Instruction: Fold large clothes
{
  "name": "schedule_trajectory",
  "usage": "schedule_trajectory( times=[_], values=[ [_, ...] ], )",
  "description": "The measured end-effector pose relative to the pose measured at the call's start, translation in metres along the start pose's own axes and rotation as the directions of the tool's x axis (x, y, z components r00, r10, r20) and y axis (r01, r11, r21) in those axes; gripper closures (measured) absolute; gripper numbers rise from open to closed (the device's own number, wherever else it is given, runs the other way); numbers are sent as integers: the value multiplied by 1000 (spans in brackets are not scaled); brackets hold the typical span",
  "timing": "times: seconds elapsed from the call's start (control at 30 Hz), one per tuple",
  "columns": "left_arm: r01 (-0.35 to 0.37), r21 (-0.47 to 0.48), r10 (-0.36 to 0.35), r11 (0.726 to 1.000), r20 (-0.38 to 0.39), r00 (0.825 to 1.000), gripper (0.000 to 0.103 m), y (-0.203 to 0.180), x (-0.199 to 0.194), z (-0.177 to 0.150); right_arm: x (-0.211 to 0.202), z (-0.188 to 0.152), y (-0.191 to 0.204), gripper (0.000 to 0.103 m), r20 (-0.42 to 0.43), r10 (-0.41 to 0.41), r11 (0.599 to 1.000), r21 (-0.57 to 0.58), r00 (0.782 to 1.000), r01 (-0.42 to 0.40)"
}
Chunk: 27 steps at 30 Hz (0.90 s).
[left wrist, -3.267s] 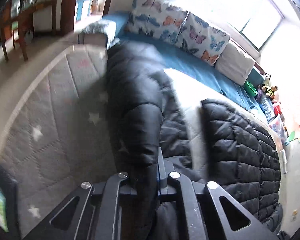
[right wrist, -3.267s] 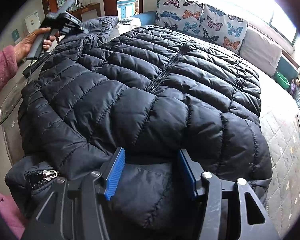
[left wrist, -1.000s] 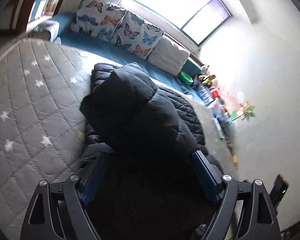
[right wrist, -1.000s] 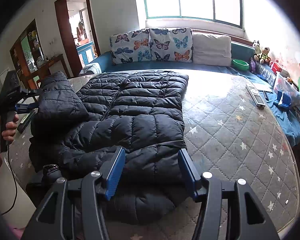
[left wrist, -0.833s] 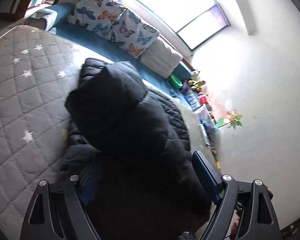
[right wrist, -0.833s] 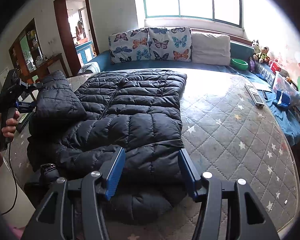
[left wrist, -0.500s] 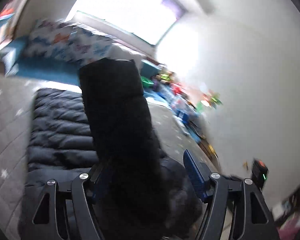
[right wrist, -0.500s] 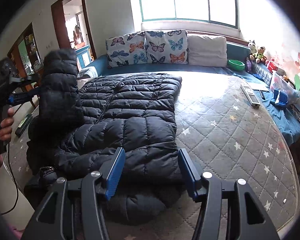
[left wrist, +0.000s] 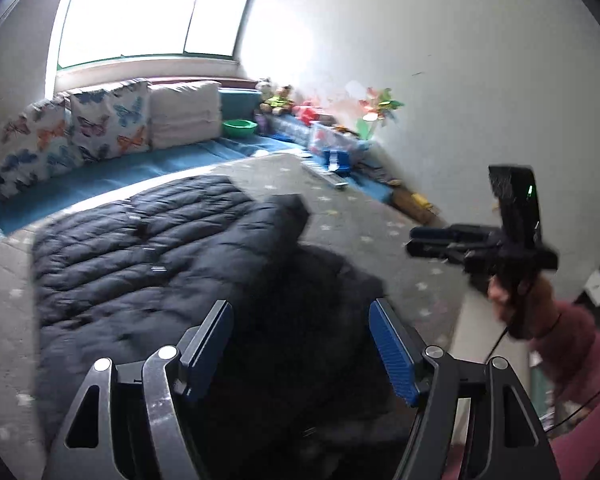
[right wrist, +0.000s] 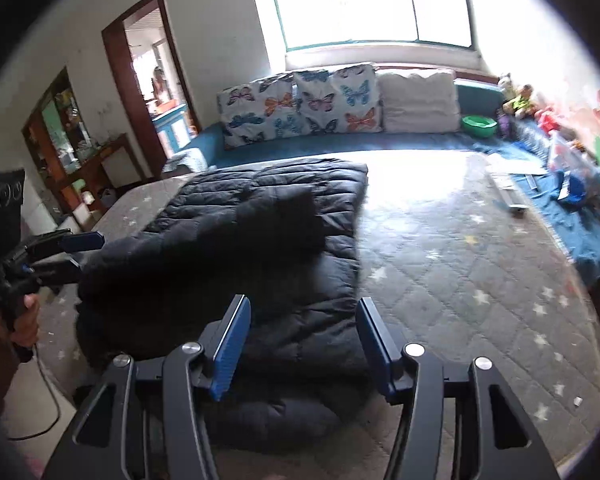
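Looking from the left wrist, the left gripper (left wrist: 300,344) hangs over the jacket (left wrist: 148,264) on the mattress (left wrist: 380,232) — its jaws opening, nothing pinched, a sleeve (left wrist: 276,232) draped toward 12 o'clock; the right gripper (left wrist: 414,242) shows at 3 o'clock. From the right wrist, the right gripper (right wrist: 302,344) stands released above the jacket's (right wrist: 260,248) near edge; the left gripper (right wrist: 76,254) sits at 9 o'clock — holding nothing.
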<state>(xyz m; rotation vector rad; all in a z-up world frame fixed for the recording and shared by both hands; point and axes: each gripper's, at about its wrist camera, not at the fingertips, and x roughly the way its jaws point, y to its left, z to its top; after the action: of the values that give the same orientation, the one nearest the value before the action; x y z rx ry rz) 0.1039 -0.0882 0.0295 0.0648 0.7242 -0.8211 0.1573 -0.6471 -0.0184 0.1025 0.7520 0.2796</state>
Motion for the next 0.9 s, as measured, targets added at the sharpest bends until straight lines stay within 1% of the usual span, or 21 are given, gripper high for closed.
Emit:
schedule_trajectory(
  times=[0.07, 0.13, 0.2, 0.3, 0.33, 0.37, 0.43, 0.47, 0.53, 0.6, 0.63, 0.7, 0.73, 0.77, 0.8, 0.83, 0.9],
  values=[
    [-81, 21, 81, 997, -6, 997, 27, 8, -14, -5, 13, 12, 2, 43, -15, 52, 999, 8, 999, -52],
    [-156, 34, 156, 987, -13, 988, 27, 19, -26, -15, 23, 21, 5, 43, -27, 80, 997, 13, 996, -80],
    [-208, 33, 209, 977, -26, 978, 25, 34, -39, -21, 38, 36, 8, 43, -39, 101, 995, 17, 994, -101],
    [-286, 26, 287, 958, -46, 957, 23, 53, -54, -35, 56, 57, 9, 43, -48, 124, 992, 28, 991, -123],
    [-318, 26, 319, 948, -57, 946, 23, 62, -58, -40, 61, 63, 9, 43, -50, 119, 993, 26, 992, -118],
    [-338, 26, 339, 941, -62, 939, 21, 66, -62, -44, 66, 67, 6, 43, -50, 104, 994, 25, 993, -103],
    [-361, 21, 361, 932, -86, 928, 17, 79, -69, -56, 85, 79, 2, 43, -60, 55, 998, 15, 997, -54],
    [-368, 17, 368, 930, -97, 925, 17, 85, -70, -61, 93, 82, 1, 43, -75, 41, 999, 12, 996, -40],
    [-382, 2, 379, 924, -126, 917, 17, 98, -72, -70, 114, 85, -8, 43, -118, 34, 999, 30, 992, -30],
    [-380, -19, 372, 925, -161, 914, 17, 109, -67, -81, 129, 84, -16, 43, -154, 69, 996, 68, 986, -59],
    [-386, -23, 377, 922, -167, 911, 17, 112, -68, -85, 137, 83, -21, 43, -170, 109, 990, 102, 979, -93],
    [-406, -20, 397, 914, -173, 902, 17, 119, -65, -92, 142, 80, -26, 44, -176, 161, 980, 144, 971, -136],
    [-415, -16, 406, 910, -175, 897, 17, 122, -62, -95, 142, 81, -25, 55, -176, 164, 979, 147, 971, -138],
    [-427, -17, 418, 904, -178, 891, 17, 127, -60, -98, 140, 80, -21, 61, -175, 163, 981, 133, 971, -140],
    [-434, -26, 423, 900, -184, 887, 17, 131, -59, -101, 137, 81, -18, 65, -173, 158, 983, 121, 972, -138],
    [-433, -38, 419, 901, -189, 888, 17, 135, -57, -101, 131, 82, -13, 72, -166, 145, 987, 95, 975, -130],
    [-421, -61, 403, 905, -192, 895, 17, 142, -55, -104, 117, 83, -6, 82, -153, 138, 989, 65, 978, -129]
  ],
)
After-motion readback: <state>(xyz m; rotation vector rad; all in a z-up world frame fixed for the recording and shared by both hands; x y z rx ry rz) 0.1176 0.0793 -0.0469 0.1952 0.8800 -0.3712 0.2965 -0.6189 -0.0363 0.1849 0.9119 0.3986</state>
